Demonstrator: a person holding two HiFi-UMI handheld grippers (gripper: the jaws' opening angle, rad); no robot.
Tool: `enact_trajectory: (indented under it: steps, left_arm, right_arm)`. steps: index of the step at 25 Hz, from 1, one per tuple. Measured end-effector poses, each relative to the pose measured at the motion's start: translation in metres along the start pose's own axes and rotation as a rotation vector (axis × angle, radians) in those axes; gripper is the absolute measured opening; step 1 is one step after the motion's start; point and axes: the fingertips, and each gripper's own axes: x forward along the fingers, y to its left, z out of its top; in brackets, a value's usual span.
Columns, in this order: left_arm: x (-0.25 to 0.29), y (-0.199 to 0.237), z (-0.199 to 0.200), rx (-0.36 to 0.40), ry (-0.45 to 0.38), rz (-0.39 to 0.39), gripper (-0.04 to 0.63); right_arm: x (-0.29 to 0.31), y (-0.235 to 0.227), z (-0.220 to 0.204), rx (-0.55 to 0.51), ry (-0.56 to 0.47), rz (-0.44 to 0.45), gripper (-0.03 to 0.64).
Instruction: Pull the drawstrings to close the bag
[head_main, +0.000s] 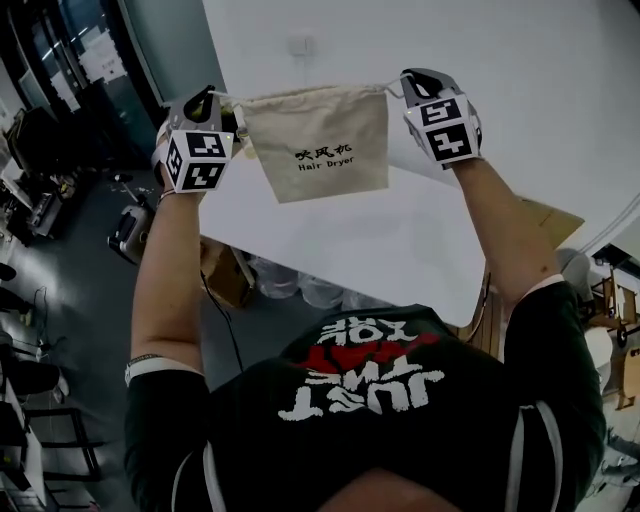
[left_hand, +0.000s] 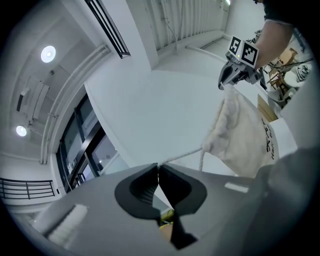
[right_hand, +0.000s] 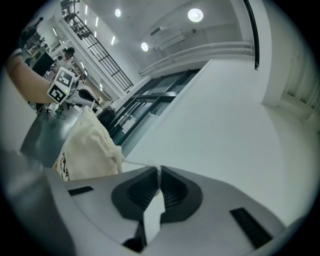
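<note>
Hanging in the air between two raised grippers, the cream drawstring bag (head_main: 315, 150) is printed in black with Chinese characters and the words "Hair Dryer". It dangles over the white table (head_main: 420, 260) and seems to touch nothing but its own cords. The person holds both arms up and spread, one to each side of the bag. The left gripper (head_main: 218, 100) has its jaws closed on the left drawstring (left_hand: 184, 155). In the left gripper view that thin white cord runs taut from the meeting black pads up to the bunched corner of the bag's mouth. The right gripper (head_main: 405, 86) likewise has its jaws pressed together on the right drawstring (right_hand: 136, 163), which leads straight across to the puckered cloth at the other corner. Between the two, the top hem stretches in a nearly level line and the body of the bag hangs flat below it, its printed face turned toward the person. Each gripper's marker cube sits near the wrist, one (head_main: 197, 160) on the left and one (head_main: 447, 128) on the right. The person wears a black T-shirt (head_main: 390, 400) with white and red lettering.
</note>
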Motion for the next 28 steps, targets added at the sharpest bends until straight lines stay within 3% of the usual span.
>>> enact_trajectory:
  steps: [7,14,21,28]
  left_arm:
    - [0.011,0.019,-0.024,-0.013,0.042,0.092,0.009]
    - [0.008,0.047,-0.047,-0.137,0.109,0.144,0.009]
    - [0.001,0.048,-0.057,-0.168,0.123,0.165,0.009]
    - [0.011,0.049,-0.057,-0.366,0.103,0.226,0.011]
  right_arm:
    - [0.014,-0.001,-0.011,0.018,0.011,-0.024,0.008]
    - [0.009,-0.026,-0.011,0.101,0.021,-0.059,0.008]
    - [0.0,-0.048,-0.034,0.131,0.033,-0.107,0.008]
    - [0.014,-0.056,-0.037,0.267,0.03,-0.205,0.008]
